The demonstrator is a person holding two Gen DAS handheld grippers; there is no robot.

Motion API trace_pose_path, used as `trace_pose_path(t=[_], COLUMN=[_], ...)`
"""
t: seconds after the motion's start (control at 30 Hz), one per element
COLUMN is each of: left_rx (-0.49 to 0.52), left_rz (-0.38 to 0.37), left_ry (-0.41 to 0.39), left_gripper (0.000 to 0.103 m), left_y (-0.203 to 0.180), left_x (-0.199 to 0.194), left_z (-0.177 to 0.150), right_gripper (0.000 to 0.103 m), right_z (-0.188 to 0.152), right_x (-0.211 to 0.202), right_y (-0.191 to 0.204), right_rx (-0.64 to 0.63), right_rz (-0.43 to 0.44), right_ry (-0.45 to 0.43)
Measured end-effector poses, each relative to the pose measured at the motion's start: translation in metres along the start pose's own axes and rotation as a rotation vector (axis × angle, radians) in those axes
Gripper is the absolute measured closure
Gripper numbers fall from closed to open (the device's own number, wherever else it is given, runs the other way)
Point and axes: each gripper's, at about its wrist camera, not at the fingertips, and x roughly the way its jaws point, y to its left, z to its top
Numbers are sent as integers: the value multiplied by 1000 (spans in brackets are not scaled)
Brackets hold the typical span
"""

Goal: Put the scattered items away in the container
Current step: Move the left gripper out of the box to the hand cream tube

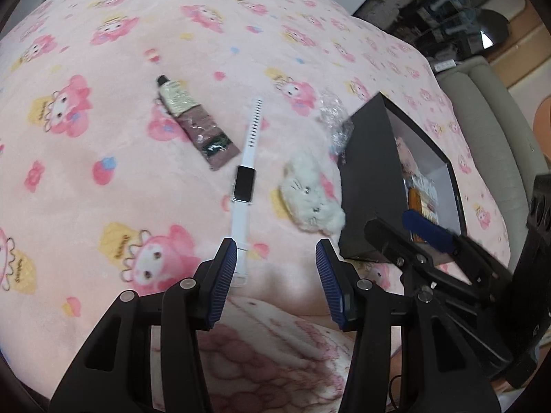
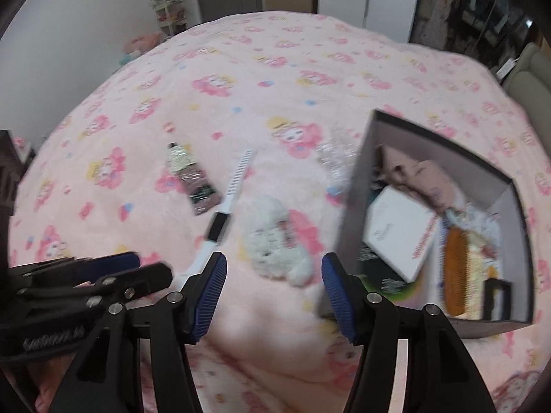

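Observation:
On the pink blanket lie a tube of cream (image 1: 193, 122) (image 2: 191, 179), a white smartwatch (image 1: 245, 179) (image 2: 220, 222), a white fluffy toy (image 1: 311, 203) (image 2: 277, 241) and a crumpled clear wrapper (image 1: 334, 120) (image 2: 335, 160). A dark box (image 1: 365, 186) (image 2: 509, 325) stands at the right, holding a white booklet (image 2: 396, 230), an orange comb (image 2: 456, 272) and other items. My left gripper (image 1: 276, 253) is open and empty, near the watch strap's near end. My right gripper (image 2: 274, 270) is open and empty, just short of the fluffy toy.
The bed is covered by a pink cartoon-print blanket (image 1: 103, 172) (image 2: 241, 86). A beige headboard (image 1: 489, 130) rises behind the box. Shelves and cabinets (image 2: 172, 3) stand beyond the bed. Each gripper shows in the other's view, the right one (image 1: 430, 237) and the left one (image 2: 103, 275).

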Motion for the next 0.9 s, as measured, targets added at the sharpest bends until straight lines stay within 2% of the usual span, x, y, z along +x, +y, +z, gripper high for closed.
trace_pose_path(t=[0.1,0.27,0.37,0.53,0.7,0.83,0.9], left_rx=[-24,-93,-139,-164,-214,-241,-239], left_rz=[-5,35,38,53,17,-52,-75], left_ry=[-20,-32,-10,30,31,53,59], left_gripper=[54,54,54,54,54,53,52], left_y=[13,45,70,99,122,132,133], left_x=[-7,-5,8,37,62,87,96], left_z=[1,12,23,46,79,109,119], right_gripper=[51,51,51,51,51,51,51], right_z=[5,20,26,43,55,54,55], right_x=[4,33,54,89,127,160,174], right_y=[11,28,31,20,33,42,44], right_rx=[-10,-14,-2,54,5,24,29], right_rz=[60,171,194,178,170,236,226], right_ry=[-9,47,79,123,179,255,266])
